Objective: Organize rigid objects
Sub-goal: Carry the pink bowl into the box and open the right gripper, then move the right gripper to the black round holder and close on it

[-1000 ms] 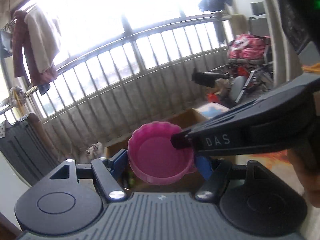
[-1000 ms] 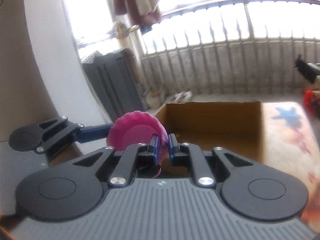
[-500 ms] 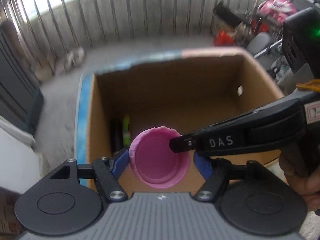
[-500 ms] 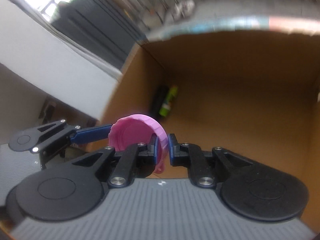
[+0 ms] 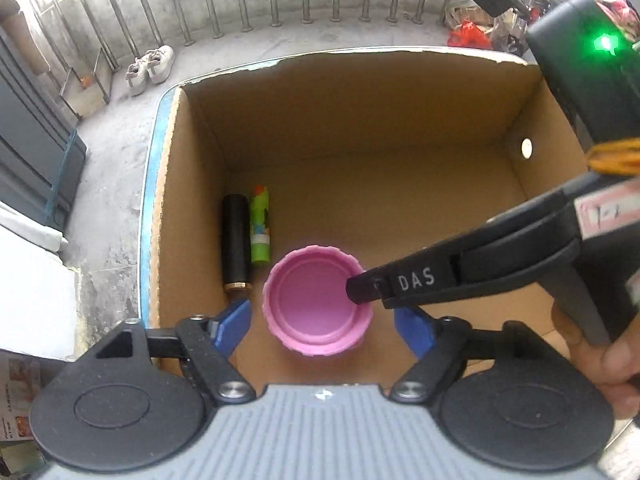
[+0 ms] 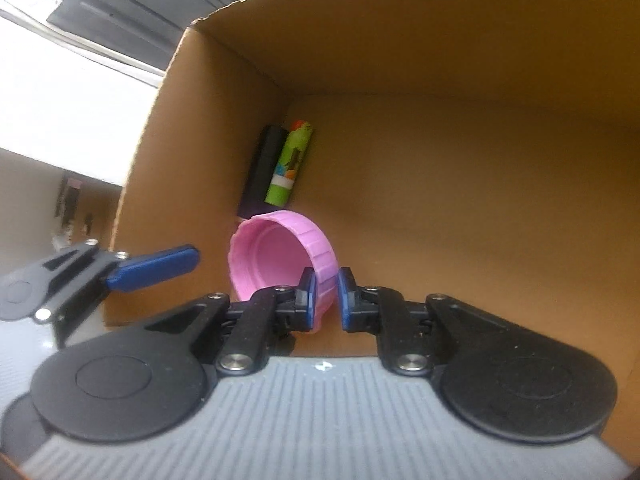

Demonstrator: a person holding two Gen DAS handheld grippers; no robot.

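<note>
A pink ribbed lid (image 5: 316, 304) hangs over the open cardboard box (image 5: 188, 184). My right gripper (image 6: 324, 300) pinches the lid's rim (image 6: 280, 256) between its blue pads; a small gap shows at the right pad. In the left wrist view it reaches in from the right (image 5: 360, 290). My left gripper (image 5: 322, 324) is open, with a blue finger on each side of the lid and apart from it. One left finger (image 6: 156, 268) shows in the right wrist view. A black tube (image 5: 236, 240) and a green tube (image 5: 260, 230) lie on the box floor by the left wall.
The box stands on a mat with a blue edge (image 5: 154, 168) on a concrete balcony floor. White shoes (image 5: 150, 66) lie by the railing. A dark cabinet (image 5: 28, 152) is at the left. Clutter and a red bag (image 5: 468, 36) sit at the back right.
Both grippers have tipped down and moved from the railing view to above and into the box. My left gripper has opened off the lid; the right still pinches its rim.
</note>
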